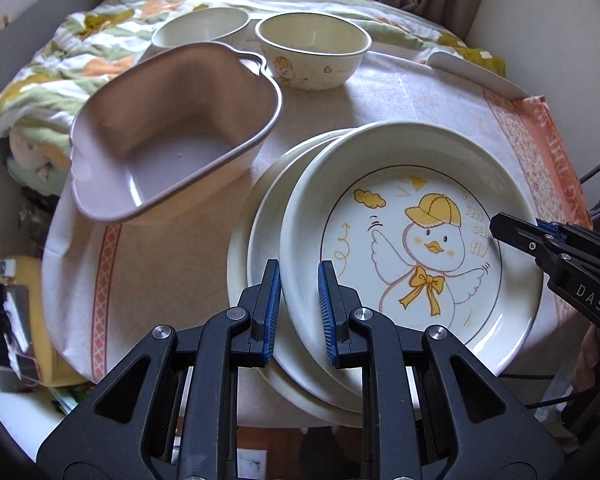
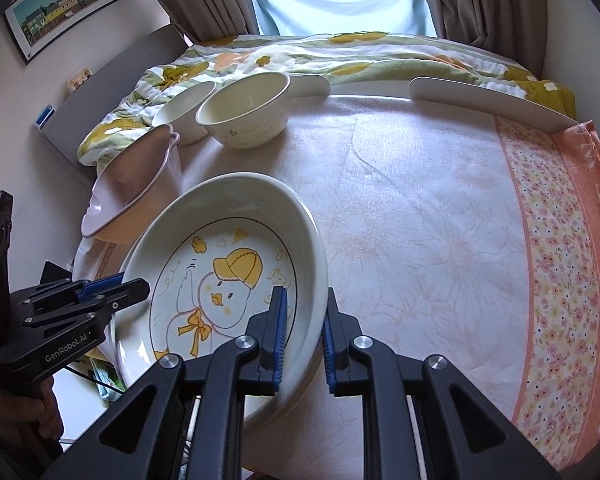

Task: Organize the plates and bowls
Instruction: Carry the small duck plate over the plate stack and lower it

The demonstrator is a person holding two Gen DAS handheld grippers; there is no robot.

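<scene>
At the left of the table a heart-shaped bowl was seen, with two round bowls behind it. The duck plate was held over a stack of plates, tilted, its face turned upward. Its near-left rim was clamped by the left gripper, its opposite rim by the right gripper. The plate was judged rigid, glazed, slippery and breakable, best pinched at the raised rim. Being round, no long axis was shown; the duck's head pointed toward the bed.
</scene>
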